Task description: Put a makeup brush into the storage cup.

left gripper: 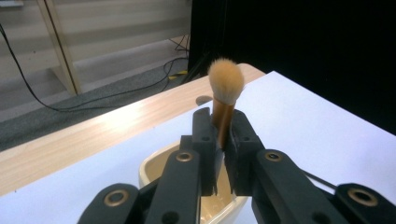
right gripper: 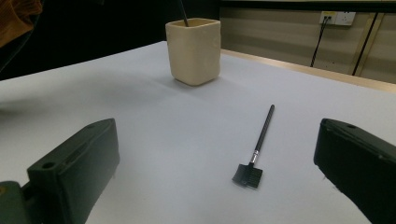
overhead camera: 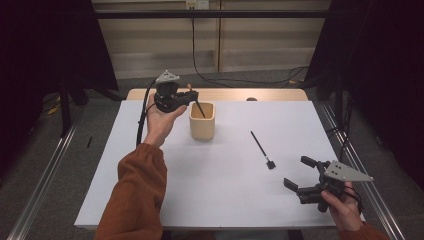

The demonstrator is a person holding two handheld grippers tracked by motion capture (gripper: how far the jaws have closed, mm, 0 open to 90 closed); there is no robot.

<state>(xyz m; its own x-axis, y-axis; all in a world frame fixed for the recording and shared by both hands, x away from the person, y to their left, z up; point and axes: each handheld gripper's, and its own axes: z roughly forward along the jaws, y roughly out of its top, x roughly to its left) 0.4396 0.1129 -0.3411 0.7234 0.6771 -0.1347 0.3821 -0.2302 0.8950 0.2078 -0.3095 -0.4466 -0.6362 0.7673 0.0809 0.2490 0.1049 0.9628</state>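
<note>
The left gripper is clamped tight on the handle of a brush, its tan bristle head sticking up past the jaws and its dark handle slanting down into the cup on the counter. The right gripper hovers near the counter's edge, jaws wide and empty, facing a small black brush lying flat.
</note>
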